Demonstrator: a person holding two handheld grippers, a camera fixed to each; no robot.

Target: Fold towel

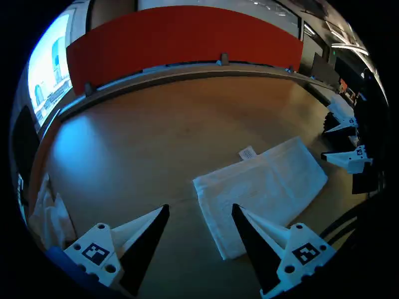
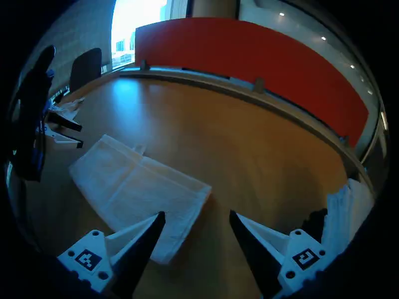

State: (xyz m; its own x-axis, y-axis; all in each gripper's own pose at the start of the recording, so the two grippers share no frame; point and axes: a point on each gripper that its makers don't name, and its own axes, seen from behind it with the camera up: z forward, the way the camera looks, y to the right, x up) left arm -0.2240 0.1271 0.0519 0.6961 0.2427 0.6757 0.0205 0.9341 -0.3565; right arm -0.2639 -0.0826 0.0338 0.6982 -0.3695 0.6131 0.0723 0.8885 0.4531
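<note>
The white towel (image 1: pixel 264 187) lies flat on the wooden surface (image 1: pixel 164 134), its long axis running from one gripper towards the other. The left gripper (image 1: pixel 199 206) and right gripper (image 2: pixel 196 213) each hover open just off one short end, about equally near. A small label (image 1: pixel 247 152) sits at the towel's far long edge, its print too small to read.

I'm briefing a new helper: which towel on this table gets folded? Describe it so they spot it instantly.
On the wooden table before the red divider, look mid-table. The towel lies flat, a neat white rectangle with a small tag, unlike the crumpled cloth heaped at the edge.
</note>
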